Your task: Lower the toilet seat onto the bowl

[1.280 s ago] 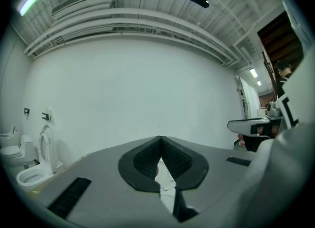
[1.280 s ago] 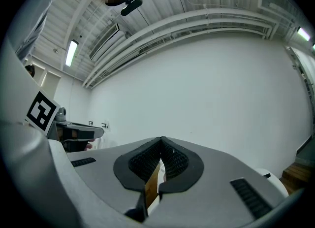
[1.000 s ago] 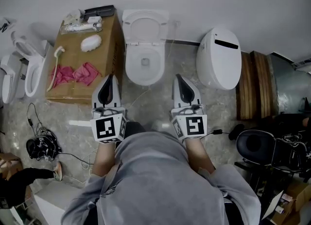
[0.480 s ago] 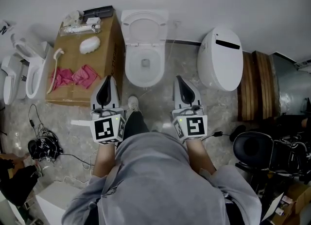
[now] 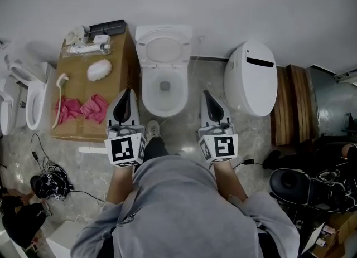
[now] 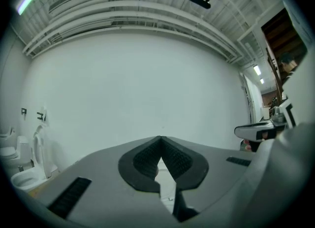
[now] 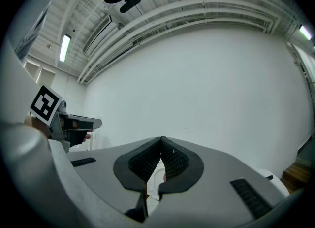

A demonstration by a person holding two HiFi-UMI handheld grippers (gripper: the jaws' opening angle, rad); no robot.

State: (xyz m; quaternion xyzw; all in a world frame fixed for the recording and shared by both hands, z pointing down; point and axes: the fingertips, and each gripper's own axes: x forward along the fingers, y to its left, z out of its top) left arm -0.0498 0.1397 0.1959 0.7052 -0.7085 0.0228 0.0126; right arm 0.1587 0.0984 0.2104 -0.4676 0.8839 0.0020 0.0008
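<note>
While the toilet seat (image 5: 163, 48) stood raised behind the bowl (image 5: 163, 91), I held my left gripper (image 5: 126, 92) and right gripper (image 5: 206, 93) short of it, both closed and empty, and judged the approach unfinished, with reaching the seat's rim next.

Front approach to bowl (image 5: 163, 92) open. Cardboard box (image 5: 125, 56) crowds its left side. Right: narrow floor strip (image 5: 207, 76), then closed toilet (image 5: 251, 73). Wall (image 5: 223, 0) close behind raised seat (image 5: 163, 48).

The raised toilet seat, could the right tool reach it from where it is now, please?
Probably yes: the right tool, shut and empty, hangs just right of the bowl, and nothing stands between it and the upright toilet seat.
</note>
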